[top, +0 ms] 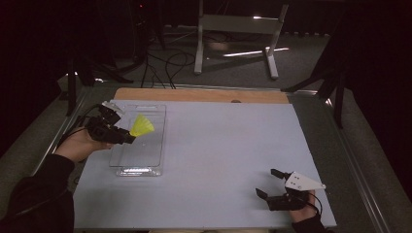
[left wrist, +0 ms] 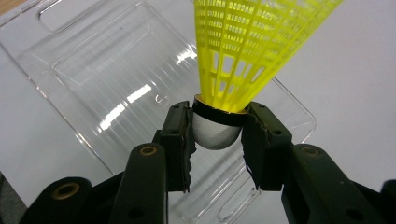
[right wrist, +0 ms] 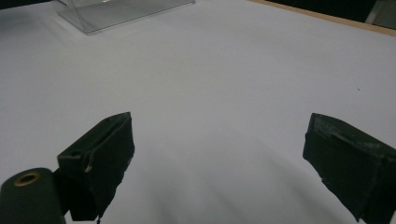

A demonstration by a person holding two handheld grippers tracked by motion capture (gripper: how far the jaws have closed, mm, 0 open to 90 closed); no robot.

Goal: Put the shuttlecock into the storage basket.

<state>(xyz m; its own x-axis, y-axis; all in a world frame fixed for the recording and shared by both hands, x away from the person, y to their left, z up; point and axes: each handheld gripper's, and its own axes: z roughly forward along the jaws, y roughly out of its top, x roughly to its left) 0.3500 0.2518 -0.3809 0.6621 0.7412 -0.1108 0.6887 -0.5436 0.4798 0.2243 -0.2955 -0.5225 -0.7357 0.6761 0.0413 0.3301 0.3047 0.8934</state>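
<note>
fingers (left wrist: 180,140) of left gripper (left wrist: 217,135): clamped on shuttlecock (left wrist: 252,51) at its grey cork, skirt pointing away, held above clear tray (top: 138,141), probably for placing there. right gripper (top: 272,187): jaws wide apart, empty, idle on mat (top: 223,145), well apart from tray

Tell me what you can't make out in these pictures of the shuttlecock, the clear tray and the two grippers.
- Shuttlecock: the skirt's rim is cut off by the top edge of the left gripper view; in the high view it is too small for detail.
- Clear tray: its corners run off that view's edges, and the left gripper covers part.
- Right gripper: its view shows only the jaws, open over bare table.
</note>
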